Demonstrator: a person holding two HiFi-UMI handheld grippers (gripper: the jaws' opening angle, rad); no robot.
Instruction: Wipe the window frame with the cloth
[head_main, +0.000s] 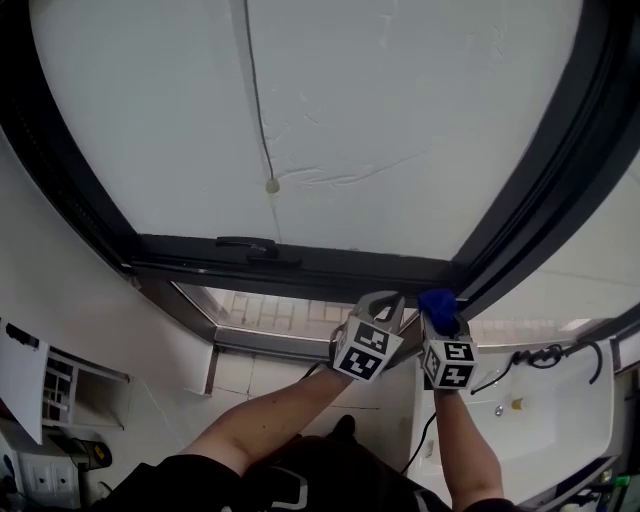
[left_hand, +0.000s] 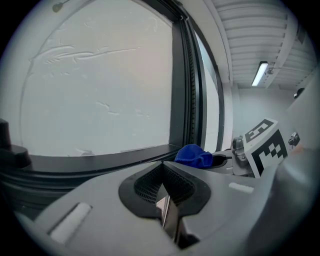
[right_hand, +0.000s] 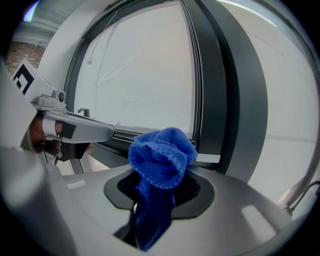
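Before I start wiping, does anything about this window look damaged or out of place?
Only the white pane: wrinkled, crease-like lines run across it beside the cord's bead, as if a covering had puckered. The dark frame looks intact, and the blue cloth sits clamped in the right gripper.

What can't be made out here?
- Whether the blue cloth touches the window frame: head view too small; in the right gripper view the cloth covers the spot.
- Dirt on the frame: too dark, all views.
- Window handle: cut off at the left gripper view's edge.
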